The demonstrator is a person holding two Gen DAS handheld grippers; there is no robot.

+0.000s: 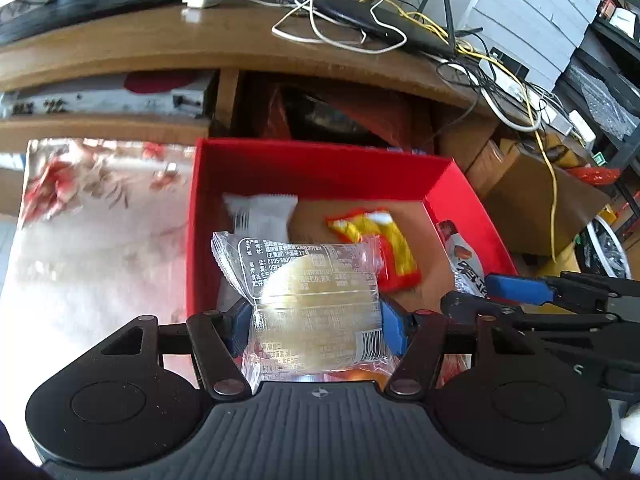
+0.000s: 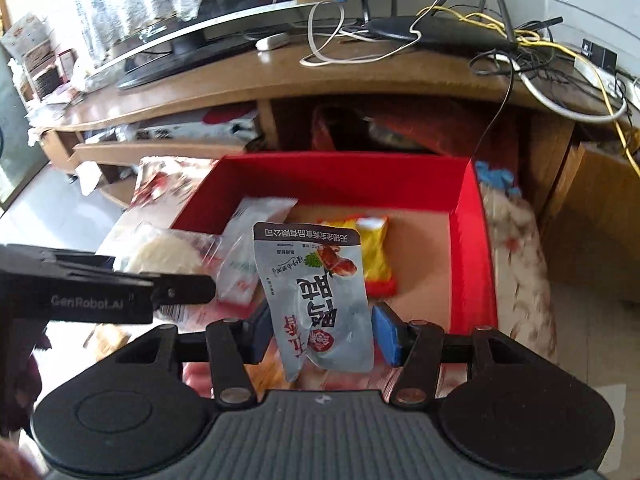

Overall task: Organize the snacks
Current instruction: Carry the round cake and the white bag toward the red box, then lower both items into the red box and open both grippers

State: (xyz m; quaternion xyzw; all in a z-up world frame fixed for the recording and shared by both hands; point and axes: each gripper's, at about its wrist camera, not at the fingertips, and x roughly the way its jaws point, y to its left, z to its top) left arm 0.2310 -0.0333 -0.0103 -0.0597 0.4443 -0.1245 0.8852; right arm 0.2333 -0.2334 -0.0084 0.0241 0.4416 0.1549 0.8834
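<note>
Each gripper carries one snack toward the red box [image 1: 320, 168], and the step in hand appears to be placement, so bring each packet fully inside the walls over bare floor before letting go, and keep the two grippers apart so their fingers do not clash. Nearest, the left gripper [image 1: 314, 326] is clenched on a clear-wrapped round cake [image 1: 312, 300]: the blue pads press its left and right edges, and the upper part of the wrapper projects beyond the fingertips over the near left part of the box. The right gripper [image 2: 322, 334] grasps a silver pouch [image 2: 320, 296] by its lower end, the rest standing beyond the pads above the near middle of the box. Farther in, a white packet [image 1: 260, 216] lies at the left and a red-and-yellow packet [image 1: 376, 248] near the centre. The floor toward the far right wall looks open for the pouch.
</note>
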